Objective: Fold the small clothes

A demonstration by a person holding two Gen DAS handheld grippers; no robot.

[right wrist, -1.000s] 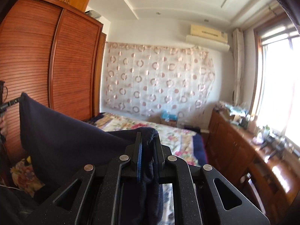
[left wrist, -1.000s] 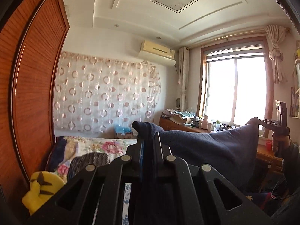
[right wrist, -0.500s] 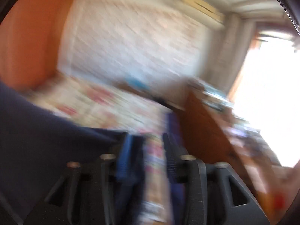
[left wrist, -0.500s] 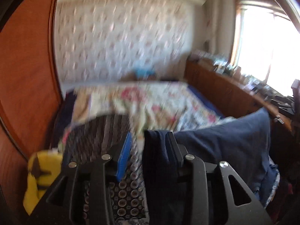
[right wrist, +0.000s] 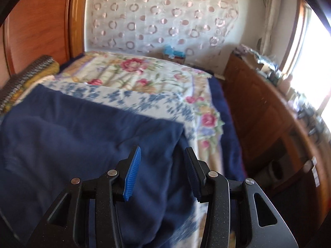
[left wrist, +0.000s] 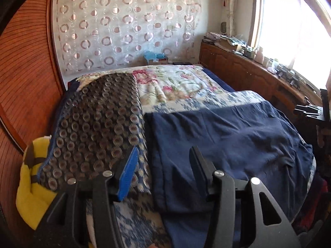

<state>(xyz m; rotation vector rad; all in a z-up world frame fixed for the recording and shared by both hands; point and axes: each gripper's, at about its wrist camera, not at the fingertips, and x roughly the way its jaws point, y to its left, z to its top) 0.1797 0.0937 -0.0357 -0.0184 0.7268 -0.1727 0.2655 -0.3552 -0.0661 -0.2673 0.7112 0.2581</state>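
Navy garment [left wrist: 227, 136] lies spread on the bed [left wrist: 175, 82]. Left gripper [left wrist: 163, 155] has just been opening, jaws half apart, gripping nothing; right gripper [right wrist: 162, 155] likewise, cloth beneath.

bed [left wrist: 206, 101] — floral quilt | on it — navy garment [left wrist: 227, 136], dotted blanket [left wrist: 99, 124]

Home bedroom: floral-quilted bed [left wrist: 175, 82], wooden wardrobe [left wrist: 24, 78], curtained window [left wrist: 289, 26].
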